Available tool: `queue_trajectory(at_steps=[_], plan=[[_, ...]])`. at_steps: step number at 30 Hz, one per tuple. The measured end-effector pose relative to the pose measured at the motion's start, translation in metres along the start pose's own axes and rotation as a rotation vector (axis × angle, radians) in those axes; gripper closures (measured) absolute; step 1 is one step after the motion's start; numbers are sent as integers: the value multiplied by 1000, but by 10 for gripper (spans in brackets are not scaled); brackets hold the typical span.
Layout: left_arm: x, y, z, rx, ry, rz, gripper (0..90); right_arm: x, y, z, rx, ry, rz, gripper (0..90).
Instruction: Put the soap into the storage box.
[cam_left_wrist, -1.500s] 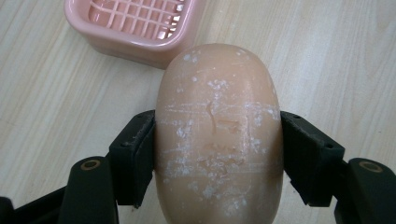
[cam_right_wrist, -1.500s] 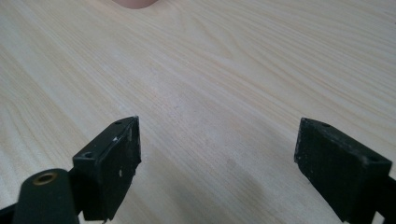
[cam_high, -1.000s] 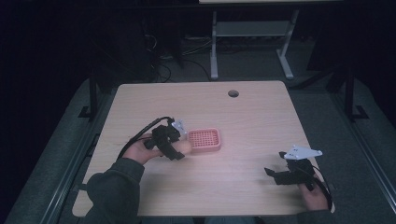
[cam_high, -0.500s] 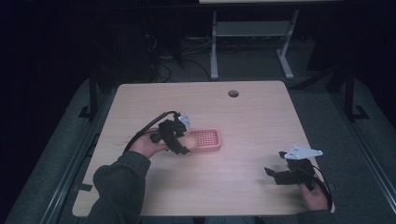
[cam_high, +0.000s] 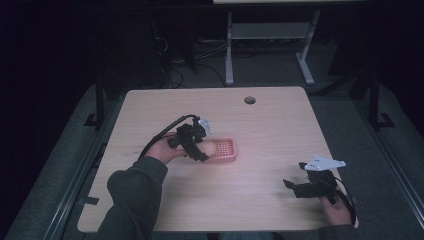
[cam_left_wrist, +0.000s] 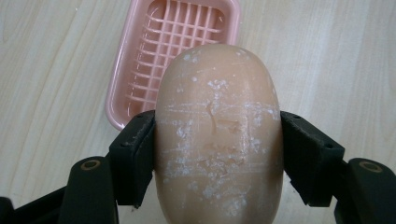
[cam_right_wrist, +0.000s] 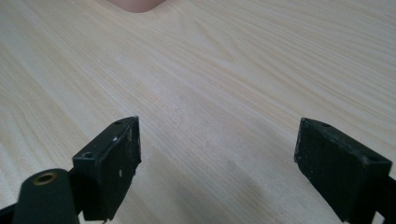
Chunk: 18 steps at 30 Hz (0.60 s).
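While the left claw (cam_high: 200, 150) is clenched on a peach-coloured bar of soap (cam_left_wrist: 218, 135), its 2 black jaws press against the bar's opposite long sides, as the left gripper view shows. White scuffs and flecks cover the soap's upper face. Beyond and below the bar in that view lies a pink soap dish (cam_left_wrist: 140, 65) with a slotted grid floor, resting flat on the light wood counter (cam_left_wrist: 42, 93); the soap overlaps the dish's near right corner in the picture, and whether it touches the dish cannot be told.

In the high view, the left claw sits at the left end of the soap dish (cam_high: 226, 150), near the middle of the counter (cam_high: 260, 125), with the left hand (cam_high: 162, 149) behind it and a dark sleeve (cam_high: 132, 195) entering from the bottom edge. A black cable (cam_high: 162, 132) loops from the claw toward the counter's left side.

The right claw (cam_high: 292, 187) is released: in the right gripper view its 2 jaws stand well apart over bare counter, with nothing between them. It sits near the counter's front right corner, well apart from the dish, held by the right hand (cam_high: 336, 210). A round hole (cam_high: 249, 100) marks the counter's far edge.
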<state>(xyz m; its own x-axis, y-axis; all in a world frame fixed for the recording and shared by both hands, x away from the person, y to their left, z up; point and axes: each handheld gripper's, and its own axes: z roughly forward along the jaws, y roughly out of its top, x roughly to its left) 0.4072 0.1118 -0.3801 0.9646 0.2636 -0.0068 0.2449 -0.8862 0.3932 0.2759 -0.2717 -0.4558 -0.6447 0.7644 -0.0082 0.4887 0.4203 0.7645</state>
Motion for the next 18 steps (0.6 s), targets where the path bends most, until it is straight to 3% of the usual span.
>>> queue_trajectory(at_steps=[18], plan=[[10,23,11,8,-12,13,324,-1,0,0,-4,2,0,141]])
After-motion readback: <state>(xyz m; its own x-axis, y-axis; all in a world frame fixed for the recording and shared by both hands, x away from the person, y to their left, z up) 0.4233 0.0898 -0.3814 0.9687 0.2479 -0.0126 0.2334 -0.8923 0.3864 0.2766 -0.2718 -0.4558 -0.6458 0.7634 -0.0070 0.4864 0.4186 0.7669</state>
